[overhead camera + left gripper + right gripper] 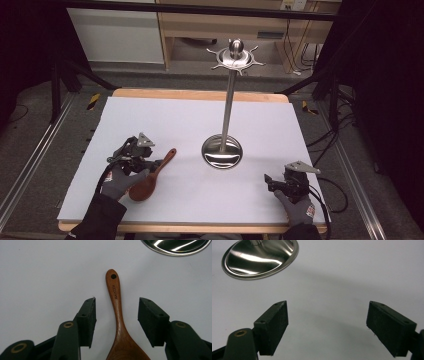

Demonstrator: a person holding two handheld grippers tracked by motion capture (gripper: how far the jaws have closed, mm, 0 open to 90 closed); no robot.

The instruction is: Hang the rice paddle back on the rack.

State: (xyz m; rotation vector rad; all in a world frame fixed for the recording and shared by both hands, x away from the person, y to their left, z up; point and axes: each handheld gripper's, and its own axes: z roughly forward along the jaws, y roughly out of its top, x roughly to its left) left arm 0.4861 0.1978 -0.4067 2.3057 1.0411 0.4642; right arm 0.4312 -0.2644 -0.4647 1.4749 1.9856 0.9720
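Observation:
A brown wooden spoon (150, 181) lies flat on the white table top (200, 115) at the front left, bowl toward the person and handle pointing to the far right. My left gripper (156, 165) straddles it. In the left gripper view the spoon's handle (115, 298) runs up between the two pads with a gap on each side, so the left gripper (117, 307) is open around it. My right gripper (269, 181) rests at the front right, and in its own view the right gripper (328, 315) stands wide open over bare table.
A steel utensil stand rises from mid-table on a round base (222, 152), with a ring of hooks at its top (235, 57). The base's rim (175, 246) lies just past the spoon's handle end and also shows as the base (259, 257) ahead of the right gripper.

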